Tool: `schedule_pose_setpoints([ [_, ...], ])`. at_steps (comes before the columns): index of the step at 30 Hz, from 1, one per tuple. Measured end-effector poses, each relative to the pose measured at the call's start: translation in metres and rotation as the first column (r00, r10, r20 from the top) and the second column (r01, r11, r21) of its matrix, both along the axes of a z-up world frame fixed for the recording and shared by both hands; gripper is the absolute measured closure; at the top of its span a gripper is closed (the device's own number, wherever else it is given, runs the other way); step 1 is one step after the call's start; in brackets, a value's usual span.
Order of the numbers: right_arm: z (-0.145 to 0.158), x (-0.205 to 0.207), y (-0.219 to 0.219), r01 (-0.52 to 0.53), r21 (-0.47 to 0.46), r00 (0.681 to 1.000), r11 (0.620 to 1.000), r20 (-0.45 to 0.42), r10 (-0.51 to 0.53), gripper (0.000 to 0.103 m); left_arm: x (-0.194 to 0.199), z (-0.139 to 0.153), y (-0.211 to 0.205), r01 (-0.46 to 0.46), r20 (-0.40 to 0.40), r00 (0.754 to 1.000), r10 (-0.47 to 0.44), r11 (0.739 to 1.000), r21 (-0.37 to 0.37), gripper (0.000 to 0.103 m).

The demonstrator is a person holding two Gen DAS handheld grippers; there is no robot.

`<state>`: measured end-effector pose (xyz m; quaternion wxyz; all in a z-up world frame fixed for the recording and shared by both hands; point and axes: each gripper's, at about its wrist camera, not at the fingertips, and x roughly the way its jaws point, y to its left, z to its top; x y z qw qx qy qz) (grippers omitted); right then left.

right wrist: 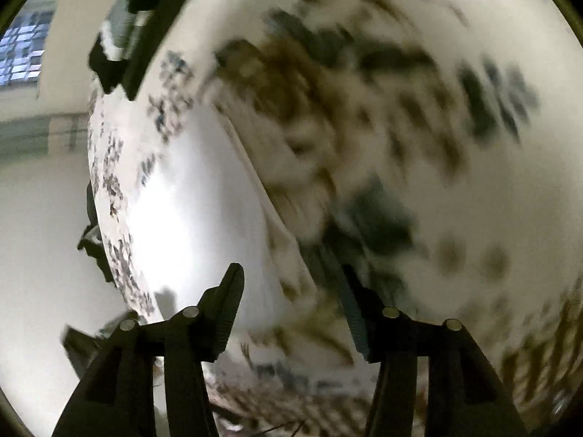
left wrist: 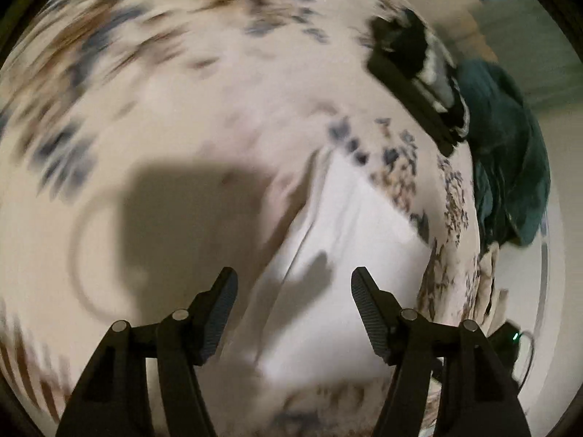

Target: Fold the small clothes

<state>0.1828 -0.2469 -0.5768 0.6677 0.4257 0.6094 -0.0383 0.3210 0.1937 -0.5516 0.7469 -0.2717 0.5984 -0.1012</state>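
Note:
A white garment point(left wrist: 339, 233) lies flat on a table covered with a cream cloth printed in brown and blue point(left wrist: 175, 83). My left gripper point(left wrist: 294, 280) is open and empty, just above the garment's near part. In the right wrist view the same white garment point(right wrist: 196, 196) lies left of centre on the patterned cloth point(right wrist: 419, 127). My right gripper point(right wrist: 293, 278) is open and empty, over the garment's right edge. Both views are blurred by motion.
The other gripper shows as a black shape at the table's far edge, in the left wrist view point(left wrist: 415, 83) and in the right wrist view point(right wrist: 124, 32). A dark teal cloth point(left wrist: 510, 153) hangs past the table's right edge. A black device with a green light point(left wrist: 510, 338) sits low right.

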Motion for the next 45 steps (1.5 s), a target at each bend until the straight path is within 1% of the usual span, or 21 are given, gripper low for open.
schedule_pose_setpoints([
  [5,-0.013,0.083,0.002,-0.072,-0.014,0.996,0.997,0.058,0.073,0.047,0.069,-0.031,-0.037,0.165,0.013,0.986,-0.166,0.985,0.058,0.047],
  [6,-0.014,0.09,0.004,-0.086,-0.02,0.994,0.996,0.066,0.087,0.05,0.073,-0.033,-0.043,0.198,0.047,0.978,-0.201,0.978,0.063,0.065],
  [7,-0.018,0.105,0.006,-0.107,-0.041,0.991,0.993,0.072,0.109,0.058,0.072,-0.03,-0.045,0.215,0.081,0.972,-0.222,0.973,0.086,0.098],
  [8,-0.016,0.115,0.009,-0.129,-0.075,0.987,0.989,0.085,0.136,0.102,0.073,-0.025,-0.046,0.226,0.103,0.966,-0.237,0.968,0.106,0.099],
  [11,0.0,0.121,0.014,-0.133,-0.163,0.98,0.978,0.125,0.154,0.101,0.066,-0.009,-0.035,0.212,0.155,0.963,-0.221,0.974,0.077,0.099],
  [15,0.008,0.125,0.021,-0.131,-0.214,0.976,0.968,0.146,0.164,0.101,0.08,-0.031,-0.023,0.173,0.086,0.98,-0.177,0.983,0.055,0.099],
  [19,-0.009,0.141,0.029,-0.147,-0.227,0.981,0.963,0.095,0.172,0.101,0.093,-0.053,-0.017,0.157,-0.009,0.988,-0.157,0.987,-0.02,0.094],
  [23,-0.012,0.145,0.03,-0.181,-0.186,0.979,0.966,0.06,0.195,0.1,0.07,-0.036,0.013,0.111,-0.055,0.992,-0.116,0.991,-0.079,0.047],
  [24,-0.011,0.143,0.028,-0.186,-0.16,0.978,0.969,0.064,0.198,0.097,0.059,-0.03,0.018,0.107,-0.047,0.993,-0.112,0.99,-0.087,0.046],
  [25,-0.008,0.138,0.025,-0.19,-0.139,0.977,0.972,0.068,0.201,0.095,0.046,-0.025,0.024,0.111,-0.051,0.992,-0.115,0.99,-0.088,0.046],
  [27,-0.003,0.121,0.02,-0.192,-0.116,0.977,0.974,0.069,0.201,0.062,0.014,-0.019,0.033,0.118,-0.076,0.989,-0.125,0.989,-0.093,0.046],
  [29,-0.003,0.095,0.016,-0.184,-0.065,0.98,0.981,0.064,0.188,0.052,-0.018,-0.019,0.033,0.12,-0.12,0.984,-0.132,0.988,-0.097,0.046],
  [33,-0.015,0.058,0.02,-0.184,0.006,0.983,0.983,0.013,0.184,0.052,-0.056,-0.03,0.011,0.158,-0.15,0.973,-0.174,0.981,-0.109,0.048],
  [34,-0.019,0.049,0.022,-0.18,0.023,0.984,0.983,0.002,0.18,0.052,-0.063,-0.032,0.007,0.153,-0.127,0.977,-0.169,0.98,-0.126,0.058],
  [35,-0.026,0.04,0.024,-0.175,0.05,0.984,0.983,-0.008,0.176,0.052,-0.067,-0.034,0.005,0.137,-0.111,0.981,-0.157,0.975,-0.173,0.091],
  [37,-0.038,0.03,0.027,-0.162,0.102,0.986,0.982,-0.024,0.165,0.052,-0.069,-0.038,0.009,0.087,-0.092,0.989,-0.115,0.959,-0.268,0.092],
  [40,-0.049,0.019,0.029,-0.127,0.152,0.991,0.98,-0.023,0.132,0.062,-0.068,-0.061,0.031,-0.056,-0.151,0.988,-0.023,0.866,-0.496,0.092],
  [41,-0.05,0.018,0.028,-0.128,0.149,0.991,0.981,-0.026,0.133,0.062,-0.068,-0.074,0.039,-0.112,-0.207,0.978,-0.002,0.837,-0.536,0.087],
  [42,-0.049,0.019,0.028,-0.128,0.148,0.991,0.981,-0.026,0.133,0.062,-0.068,-0.079,0.045,-0.134,-0.239,0.971,0.01,0.849,-0.512,0.084],
  [44,-0.049,0.022,0.026,-0.133,0.154,0.99,0.979,-0.025,0.138,0.06,-0.064,-0.081,0.055,-0.137,-0.266,0.964,0.01,0.875,-0.465,0.042],
  [45,-0.049,0.024,0.024,-0.14,0.156,0.989,0.978,-0.029,0.146,0.051,-0.061,-0.075,0.06,-0.143,-0.252,0.968,0.019,0.863,-0.484,0.035],
])
